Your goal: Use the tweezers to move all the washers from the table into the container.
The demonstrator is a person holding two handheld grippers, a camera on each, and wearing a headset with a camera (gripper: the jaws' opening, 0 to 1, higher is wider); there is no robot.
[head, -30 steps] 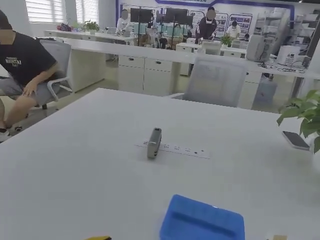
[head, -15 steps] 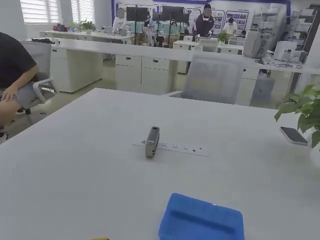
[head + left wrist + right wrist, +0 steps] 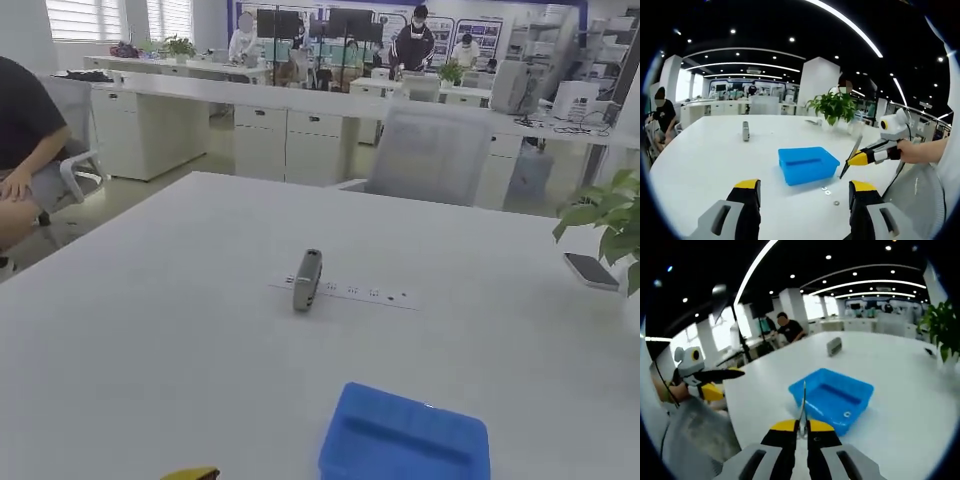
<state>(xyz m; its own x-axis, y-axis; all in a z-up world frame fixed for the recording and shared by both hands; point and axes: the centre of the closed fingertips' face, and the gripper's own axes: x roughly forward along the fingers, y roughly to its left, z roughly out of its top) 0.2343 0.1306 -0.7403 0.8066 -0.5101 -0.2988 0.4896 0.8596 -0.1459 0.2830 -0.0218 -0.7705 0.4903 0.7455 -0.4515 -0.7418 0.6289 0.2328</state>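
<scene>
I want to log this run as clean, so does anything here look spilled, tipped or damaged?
Nothing stands out. The blue container sits upright on the table with one washer inside. The loose washers lie beside it, and the tweezers look straight in the right hand-held gripper.

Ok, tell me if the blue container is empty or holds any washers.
Not empty: in the right gripper view one washer lies on the floor of the blue container, near its front wall.
</scene>
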